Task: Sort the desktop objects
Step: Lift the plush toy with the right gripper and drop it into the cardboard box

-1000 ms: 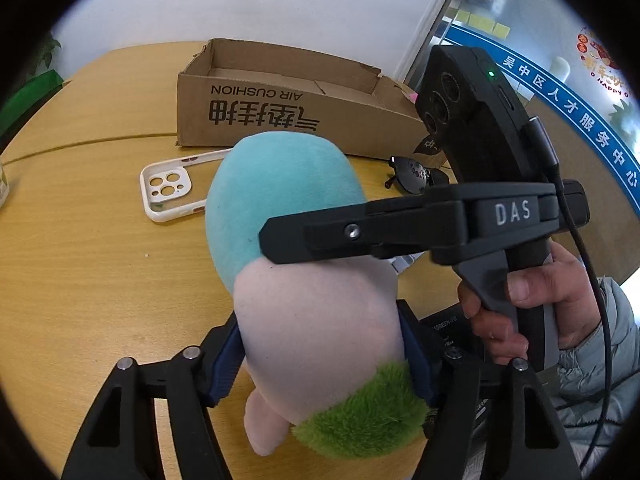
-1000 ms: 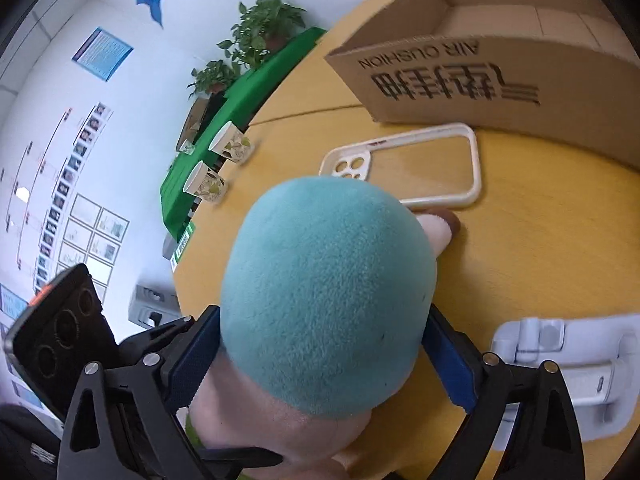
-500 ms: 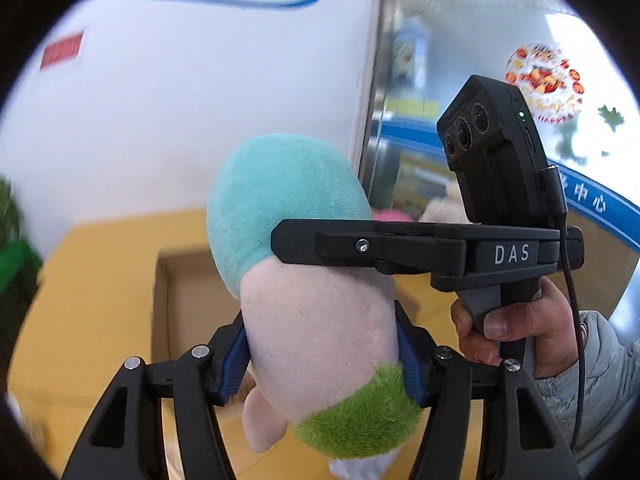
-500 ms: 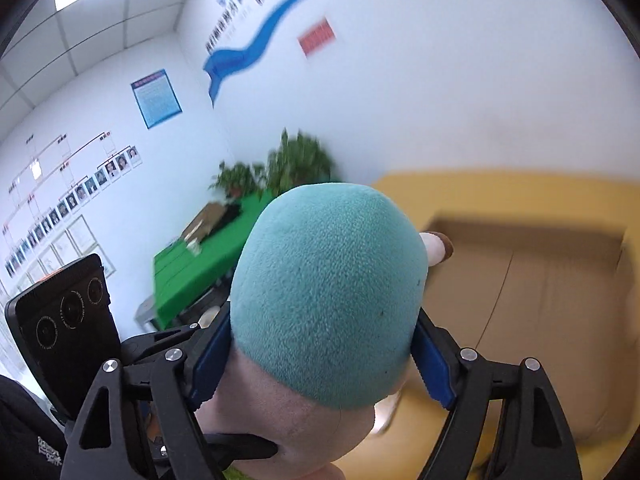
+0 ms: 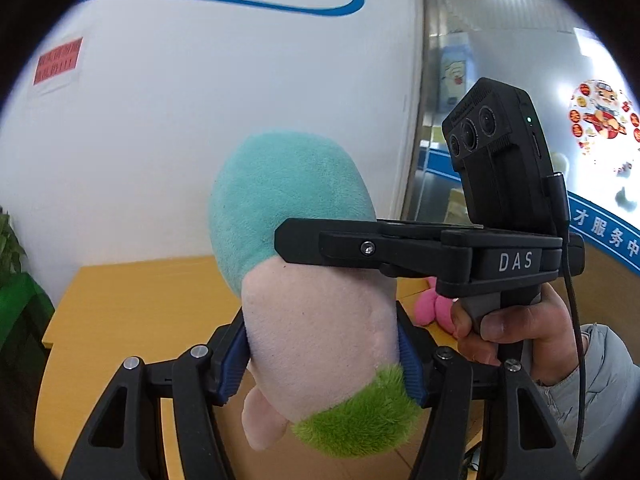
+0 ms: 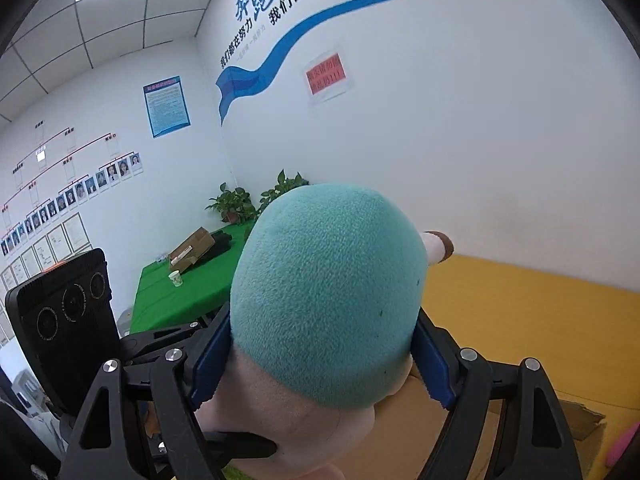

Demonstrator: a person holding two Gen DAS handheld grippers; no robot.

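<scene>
My left gripper (image 5: 322,354) clamped on the plush toy (image 5: 304,280) at its pink body, my right gripper (image 6: 322,354) clamped on its teal head, wooden table (image 6: 540,320) below

Office backdrop, white walls.
Blue wave stripe (image 6: 360,8), red notice (image 6: 325,74), potted plants (image 6: 234,204), green-covered table (image 6: 180,300), paper cup (image 6: 175,279).

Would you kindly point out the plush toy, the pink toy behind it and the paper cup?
plush toy (image 5: 288,200): left wrist view, teal head.
pink toy (image 5: 430,306): left wrist view, its visible pink lobe.
paper cup (image 6: 175,279): right wrist view, cup side.
</scene>
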